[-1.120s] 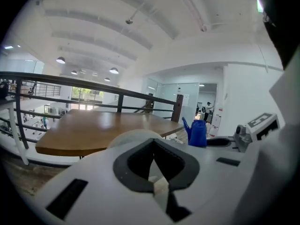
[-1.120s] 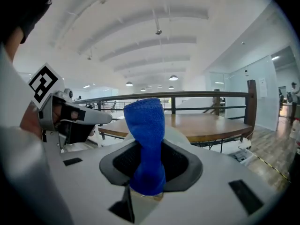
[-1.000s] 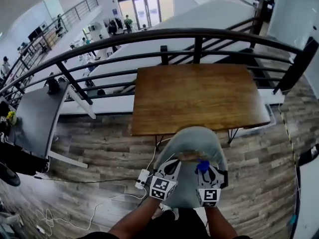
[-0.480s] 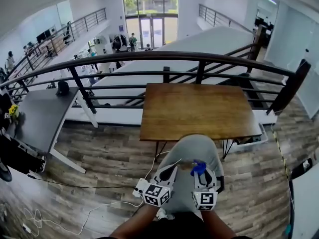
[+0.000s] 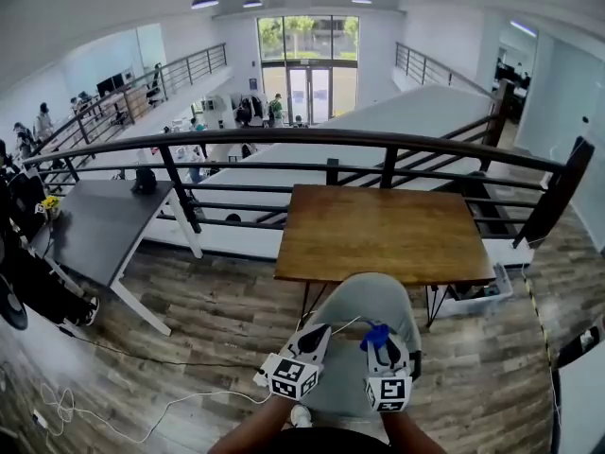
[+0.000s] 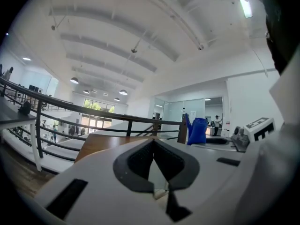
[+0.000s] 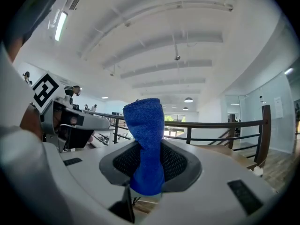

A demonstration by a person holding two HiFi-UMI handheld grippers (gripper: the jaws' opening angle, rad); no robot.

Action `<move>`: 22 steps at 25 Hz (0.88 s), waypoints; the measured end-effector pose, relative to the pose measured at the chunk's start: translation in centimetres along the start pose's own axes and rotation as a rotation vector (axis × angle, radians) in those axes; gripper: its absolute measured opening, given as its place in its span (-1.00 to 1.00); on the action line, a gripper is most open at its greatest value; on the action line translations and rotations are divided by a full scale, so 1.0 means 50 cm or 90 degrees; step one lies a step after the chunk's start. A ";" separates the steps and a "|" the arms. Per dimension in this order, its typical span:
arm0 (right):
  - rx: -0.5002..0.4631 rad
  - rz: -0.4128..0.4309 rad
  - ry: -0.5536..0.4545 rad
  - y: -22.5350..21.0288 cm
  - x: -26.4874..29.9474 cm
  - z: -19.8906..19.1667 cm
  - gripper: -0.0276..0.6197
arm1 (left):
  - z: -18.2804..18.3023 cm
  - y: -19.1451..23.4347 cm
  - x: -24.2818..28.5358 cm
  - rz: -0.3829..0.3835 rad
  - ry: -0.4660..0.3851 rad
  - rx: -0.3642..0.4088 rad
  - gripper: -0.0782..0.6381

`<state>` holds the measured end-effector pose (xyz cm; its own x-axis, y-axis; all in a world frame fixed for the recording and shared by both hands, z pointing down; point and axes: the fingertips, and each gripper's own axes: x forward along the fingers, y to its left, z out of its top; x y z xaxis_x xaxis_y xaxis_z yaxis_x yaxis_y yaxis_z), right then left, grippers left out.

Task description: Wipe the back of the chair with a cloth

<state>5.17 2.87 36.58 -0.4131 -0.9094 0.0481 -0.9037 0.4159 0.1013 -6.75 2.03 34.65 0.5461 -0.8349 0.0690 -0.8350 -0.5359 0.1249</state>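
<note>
1. We hold the blue woven cloth (image 7: 144, 121) upright in the right gripper (image 5: 383, 348). A tuft stands clear past the tips, probably to be pressed against the back of the grey padded chair (image 5: 364, 301). The chair sits at 12 o'clock of both tools, tucked under the brown wooden desk (image 5: 383, 235).
2. The right fingers are clamped narrowly on the cloth.
3. The left gripper (image 5: 315, 337), at 9 o'clock of the right, has its fingers closed tip to tip on nothing; we judge it spare.

A wooden table (image 5: 383, 235) stood at centre frame beside a dark railing (image 5: 284, 140), a grey desk (image 5: 95, 230) at left, on plank flooring (image 5: 217, 301).
</note>
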 end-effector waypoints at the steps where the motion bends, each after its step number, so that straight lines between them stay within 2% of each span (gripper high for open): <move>1: 0.002 0.007 -0.004 -0.002 -0.009 0.007 -0.55 | 0.004 -0.019 -0.005 0.001 -0.001 0.004 -0.77; 6: 0.008 0.043 -0.028 -0.025 -0.075 0.024 -0.55 | 0.002 -0.135 -0.029 0.010 -0.009 0.017 -0.77; 12: 0.031 0.064 -0.024 -0.059 -0.158 0.002 -0.55 | -0.050 -0.249 -0.053 0.024 0.020 0.031 -0.77; 22: 0.042 0.051 -0.033 -0.084 -0.247 -0.006 -0.56 | -0.076 -0.323 -0.085 0.042 0.011 0.022 -0.77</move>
<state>14.11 12.36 35.86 -0.4883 -0.8727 0.0016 -0.8721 0.4881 0.0340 4.67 14.70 36.10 0.4909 -0.8662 0.0935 -0.8708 -0.4842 0.0859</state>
